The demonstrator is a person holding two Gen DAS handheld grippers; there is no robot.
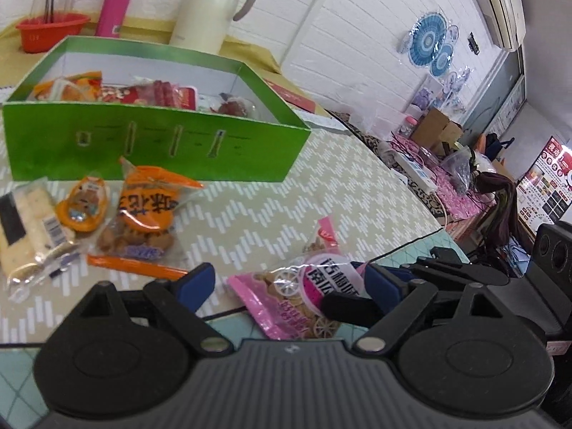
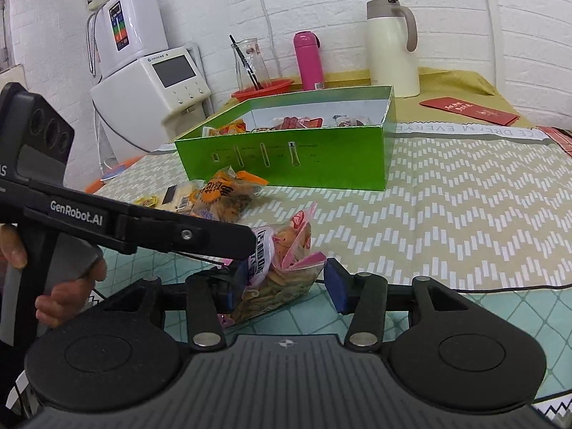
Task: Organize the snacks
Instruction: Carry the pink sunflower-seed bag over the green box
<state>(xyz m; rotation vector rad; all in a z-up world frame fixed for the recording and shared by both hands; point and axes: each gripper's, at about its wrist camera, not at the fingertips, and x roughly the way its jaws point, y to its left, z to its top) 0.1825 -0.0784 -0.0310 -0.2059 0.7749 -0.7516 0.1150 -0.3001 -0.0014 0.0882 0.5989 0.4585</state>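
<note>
Both wrist views low, close, sharing green box (image 1: 153, 143).

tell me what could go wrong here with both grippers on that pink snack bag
1. Both the left gripper and the right gripper straddle the pink snack bag; closing together could make them collide or tear it.
2. The bag stands tilted near the edge of the tablecloth, so a nudge may tip it or push it off.
3. It holds thin biscuits; a hard squeeze might crush them.
</note>
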